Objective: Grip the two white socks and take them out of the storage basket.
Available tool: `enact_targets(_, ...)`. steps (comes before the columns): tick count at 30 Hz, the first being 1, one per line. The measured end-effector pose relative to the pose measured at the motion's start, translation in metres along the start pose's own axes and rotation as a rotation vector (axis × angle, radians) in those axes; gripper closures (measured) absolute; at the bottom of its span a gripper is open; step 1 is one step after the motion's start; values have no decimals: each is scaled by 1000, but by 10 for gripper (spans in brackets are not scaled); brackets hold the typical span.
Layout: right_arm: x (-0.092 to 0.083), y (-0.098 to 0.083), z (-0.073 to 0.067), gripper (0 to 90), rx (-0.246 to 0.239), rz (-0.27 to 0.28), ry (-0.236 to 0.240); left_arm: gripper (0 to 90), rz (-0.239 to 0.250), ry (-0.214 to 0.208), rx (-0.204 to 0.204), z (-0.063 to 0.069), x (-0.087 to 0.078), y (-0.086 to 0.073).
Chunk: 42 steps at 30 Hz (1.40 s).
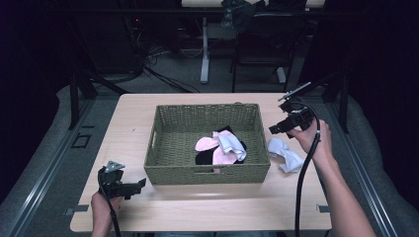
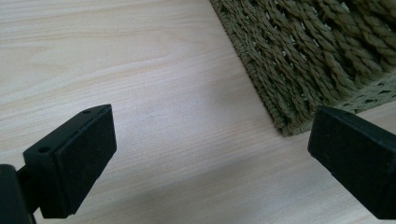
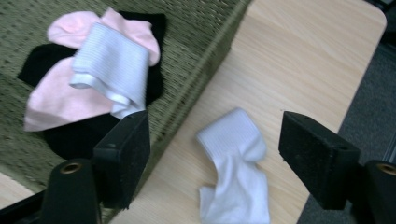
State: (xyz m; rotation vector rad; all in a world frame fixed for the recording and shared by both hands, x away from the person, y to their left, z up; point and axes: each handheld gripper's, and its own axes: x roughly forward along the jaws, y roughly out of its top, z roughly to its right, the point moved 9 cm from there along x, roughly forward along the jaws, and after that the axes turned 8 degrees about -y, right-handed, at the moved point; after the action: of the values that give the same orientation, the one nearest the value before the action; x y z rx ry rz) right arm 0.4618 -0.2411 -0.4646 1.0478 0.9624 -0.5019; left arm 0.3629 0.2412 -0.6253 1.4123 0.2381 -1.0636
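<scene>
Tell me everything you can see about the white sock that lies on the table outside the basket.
The white sock is soft ribbed fabric, crumpled and partly folded, with its cuff end bunched. It lies flat on the wooden table, to the right of the woven basket and apart from its wall. Nothing holds it: the right hand-held gripper hangs above it with open jaws.
</scene>
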Motion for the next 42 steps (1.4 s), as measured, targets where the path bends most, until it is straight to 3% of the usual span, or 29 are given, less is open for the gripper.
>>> enact_targets(6,0,17,-21,155,-59,8,11,12,-3,-2,3,0,0,0)
enact_targets(14,15,33,-49,49,-71,3,70,11,-2,-6,7,0,-1,0)
enact_targets(18,24,37,-65,62,-112,-25,95,11,4,-7,4,1,0,1)
enact_targets(25,37,45,-91,35,-136,-28,151,9,13,-16,7,2,-1,2)
enact_targets(32,54,48,-111,0,-148,-58,199,9,17,-18,7,2,-1,2)
enact_targets(35,67,44,-120,0,-139,-101,231,9,17,-20,7,2,-1,2)
enact_targets(42,93,37,-129,0,-150,-154,219,9,19,-20,8,2,-1,2)
